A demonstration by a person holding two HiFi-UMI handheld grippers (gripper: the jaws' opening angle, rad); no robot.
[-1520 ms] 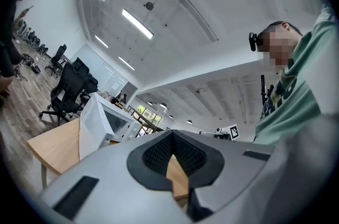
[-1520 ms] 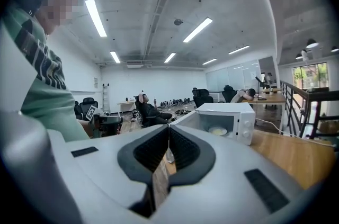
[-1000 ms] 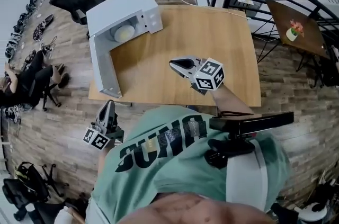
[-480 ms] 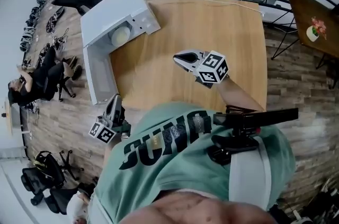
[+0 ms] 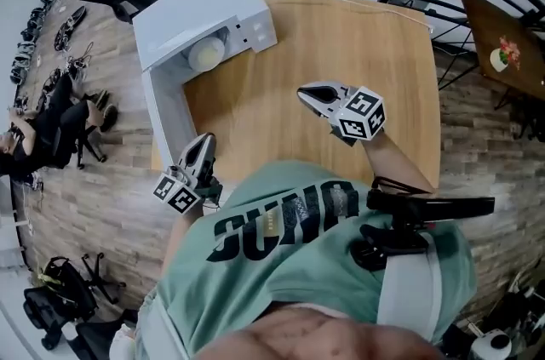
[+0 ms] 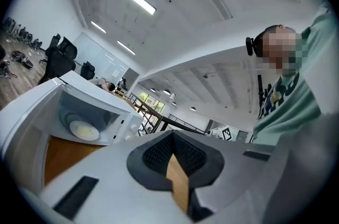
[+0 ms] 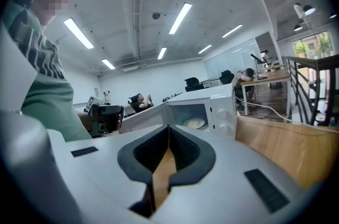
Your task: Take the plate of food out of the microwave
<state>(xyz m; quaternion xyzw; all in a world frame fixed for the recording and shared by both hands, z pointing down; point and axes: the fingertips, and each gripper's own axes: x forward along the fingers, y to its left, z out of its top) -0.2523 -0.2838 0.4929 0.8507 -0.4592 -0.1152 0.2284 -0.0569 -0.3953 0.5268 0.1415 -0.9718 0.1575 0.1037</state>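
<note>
With the microwave [image 5: 204,9] door [image 5: 166,124] open on the desk [image 5: 358,43], the plate of food [image 5: 207,54] sits reachable inside, well apart from my left hand-held gripper [image 5: 205,140] and right hand-held gripper [image 5: 305,93], both clenched empty.

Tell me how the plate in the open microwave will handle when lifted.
The plate looks rigid and shallow, so probably stiff but breakable. It lies flat inside the microwave, unlikely to roll; its pale food may slide if tilted.

Wears mint-green T-shirt [image 5: 255,282] with dark block lettering [image 5: 281,218]; bears black mount [image 5: 387,243] and pale grey strap [image 5: 409,299] at front.
</note>
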